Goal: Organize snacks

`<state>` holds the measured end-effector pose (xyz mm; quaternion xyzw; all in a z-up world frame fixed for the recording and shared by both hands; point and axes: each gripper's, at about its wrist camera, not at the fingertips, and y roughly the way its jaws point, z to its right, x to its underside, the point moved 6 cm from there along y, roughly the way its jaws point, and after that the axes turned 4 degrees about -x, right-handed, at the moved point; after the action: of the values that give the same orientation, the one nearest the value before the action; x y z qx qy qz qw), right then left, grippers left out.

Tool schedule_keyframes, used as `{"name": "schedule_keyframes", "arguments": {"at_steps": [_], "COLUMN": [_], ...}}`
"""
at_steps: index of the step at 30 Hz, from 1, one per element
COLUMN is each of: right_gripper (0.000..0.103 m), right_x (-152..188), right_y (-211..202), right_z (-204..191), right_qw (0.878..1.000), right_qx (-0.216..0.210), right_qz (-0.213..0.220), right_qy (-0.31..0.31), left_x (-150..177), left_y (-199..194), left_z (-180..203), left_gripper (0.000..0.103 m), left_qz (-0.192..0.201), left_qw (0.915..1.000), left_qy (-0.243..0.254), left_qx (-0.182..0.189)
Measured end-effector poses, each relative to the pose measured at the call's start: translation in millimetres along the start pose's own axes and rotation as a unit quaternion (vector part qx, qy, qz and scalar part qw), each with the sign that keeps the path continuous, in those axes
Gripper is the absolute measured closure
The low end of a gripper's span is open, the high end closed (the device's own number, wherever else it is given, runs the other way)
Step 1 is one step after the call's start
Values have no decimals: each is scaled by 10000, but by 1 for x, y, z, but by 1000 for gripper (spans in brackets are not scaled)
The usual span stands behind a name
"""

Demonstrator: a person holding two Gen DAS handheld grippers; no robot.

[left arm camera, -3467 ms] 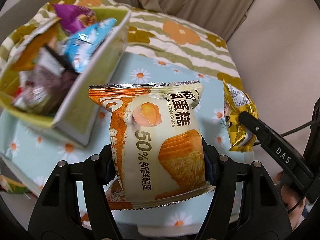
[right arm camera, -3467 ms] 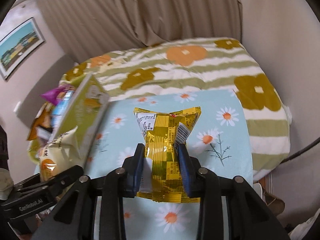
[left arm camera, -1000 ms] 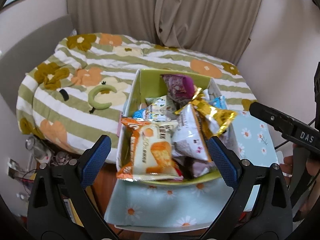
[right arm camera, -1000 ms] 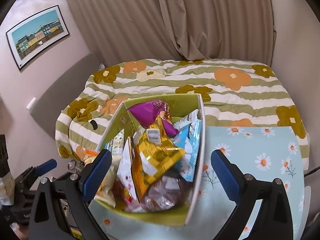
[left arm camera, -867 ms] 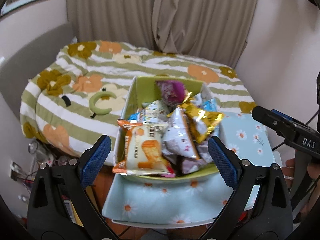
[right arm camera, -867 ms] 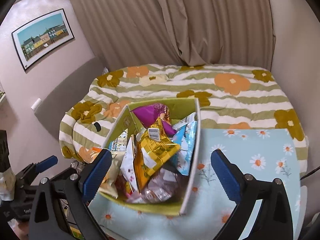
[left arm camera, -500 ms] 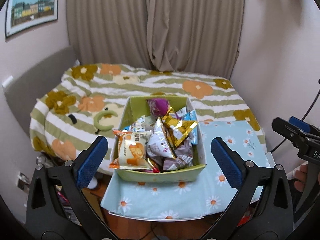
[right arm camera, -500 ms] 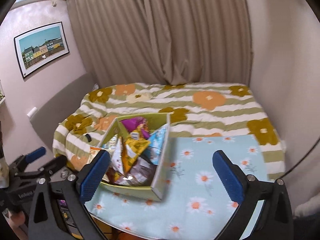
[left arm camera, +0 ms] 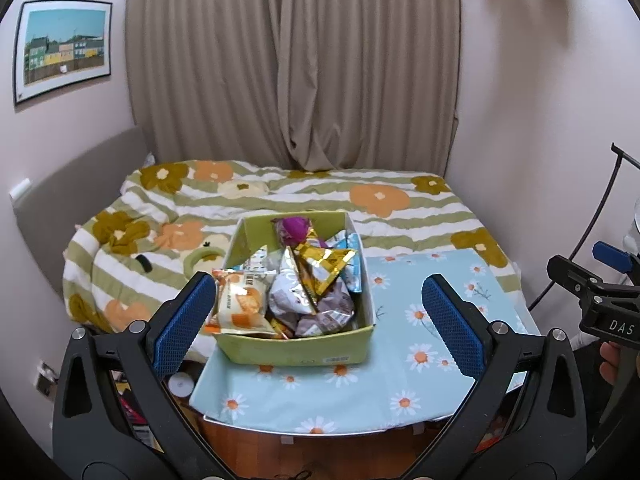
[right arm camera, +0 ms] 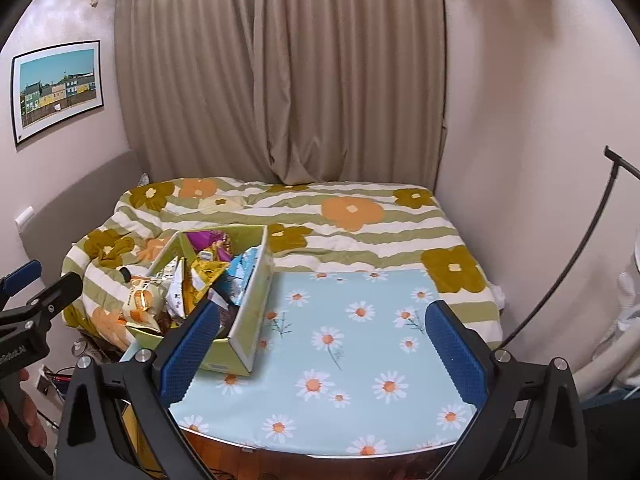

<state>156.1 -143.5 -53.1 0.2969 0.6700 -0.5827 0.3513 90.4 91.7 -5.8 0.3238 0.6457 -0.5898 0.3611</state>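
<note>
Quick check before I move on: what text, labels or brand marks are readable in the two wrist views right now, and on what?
"DAS" on the right hand-held gripper, seen from the left wrist view.
Print on the left hand-held gripper body: cut off, unreadable.
White sticker on the green box: too small.
Cake packet and gold packet: print too small and blurred.
Wall picture: no legible text.

A green cardboard box [right arm camera: 244,336] heaped with foil and plastic snack packets [right arm camera: 188,280] is seen at the left edge of a light-blue daisy-print tabletop [right arm camera: 360,360]. The right gripper [right arm camera: 322,352] is held above the table with its blue-padded jaws spread wide and nothing between them. A green-striped floral bedspread [right arm camera: 360,216] and beige curtains [right arm camera: 280,72] are observed behind.
</note>
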Motion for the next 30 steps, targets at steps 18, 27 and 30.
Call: {"name": "schedule_keyframes", "arguments": {"at_steps": [18, 27, 30], "right_gripper": [1, 1, 1], "right_x": [9, 8, 6], "right_y": [-11, -8, -6], "right_z": [8, 10, 13], "right_qw": [10000, 10000, 9999], "right_qx": [-19, 10, 27], "right_qz": [44, 17, -2], "right_qy": [59, 95, 107], "left_x": [2, 0, 0], "left_y": [-7, -2, 0], "left_z": [11, 13, 13], "left_gripper": [0, 0, 0], "left_qz": [-12, -37, -54], "left_qw": [10000, 10000, 9999], "left_qy": [81, 87, 84], "left_qx": [-21, 24, 43]}}
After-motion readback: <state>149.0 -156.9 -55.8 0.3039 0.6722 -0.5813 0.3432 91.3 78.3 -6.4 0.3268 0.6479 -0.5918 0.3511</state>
